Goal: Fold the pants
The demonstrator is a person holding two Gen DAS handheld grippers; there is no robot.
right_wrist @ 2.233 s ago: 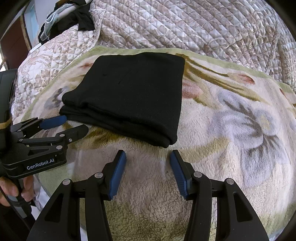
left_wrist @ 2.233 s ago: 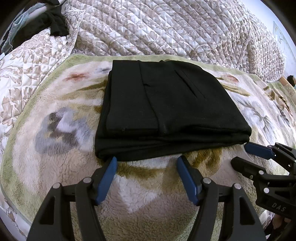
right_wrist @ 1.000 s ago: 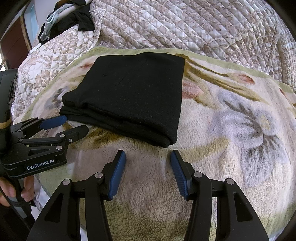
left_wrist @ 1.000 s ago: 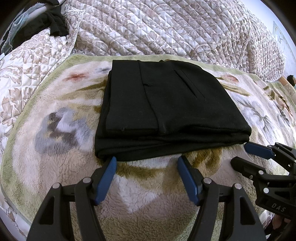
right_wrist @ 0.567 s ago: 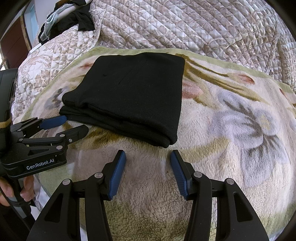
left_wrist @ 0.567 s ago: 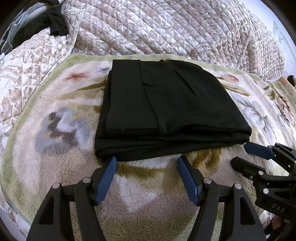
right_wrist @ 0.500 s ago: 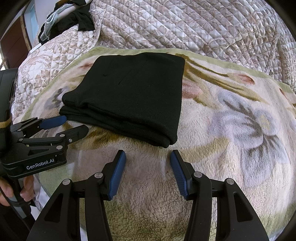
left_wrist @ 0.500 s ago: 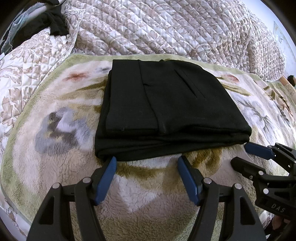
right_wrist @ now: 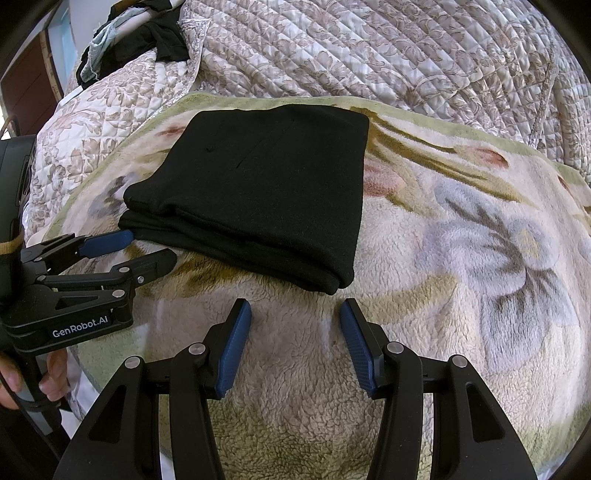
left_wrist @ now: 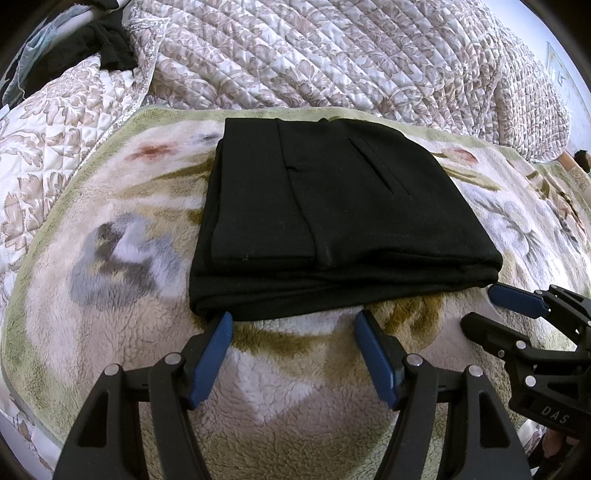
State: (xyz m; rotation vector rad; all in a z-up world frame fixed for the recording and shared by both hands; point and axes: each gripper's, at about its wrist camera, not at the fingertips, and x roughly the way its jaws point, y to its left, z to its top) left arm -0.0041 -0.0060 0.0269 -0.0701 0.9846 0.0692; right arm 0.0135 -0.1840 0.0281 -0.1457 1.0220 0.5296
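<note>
The black pants (left_wrist: pixel 332 218) lie folded into a compact rectangle on the fleece flower blanket (left_wrist: pixel 110 258); they also show in the right wrist view (right_wrist: pixel 266 192). My left gripper (left_wrist: pixel 293 321) is open and empty, just short of the pants' near edge. My right gripper (right_wrist: pixel 295 306) is open and empty, just short of the pants' near right corner. The right gripper also shows at the right of the left wrist view (left_wrist: pixel 484 306), and the left gripper at the left of the right wrist view (right_wrist: pixel 147 247).
A quilted floral bedspread (left_wrist: pixel 332 55) rises behind the blanket. Dark clothes (right_wrist: pixel 147 33) lie piled at the far left corner. The blanket's near edge (left_wrist: pixel 22 387) drops off at the lower left.
</note>
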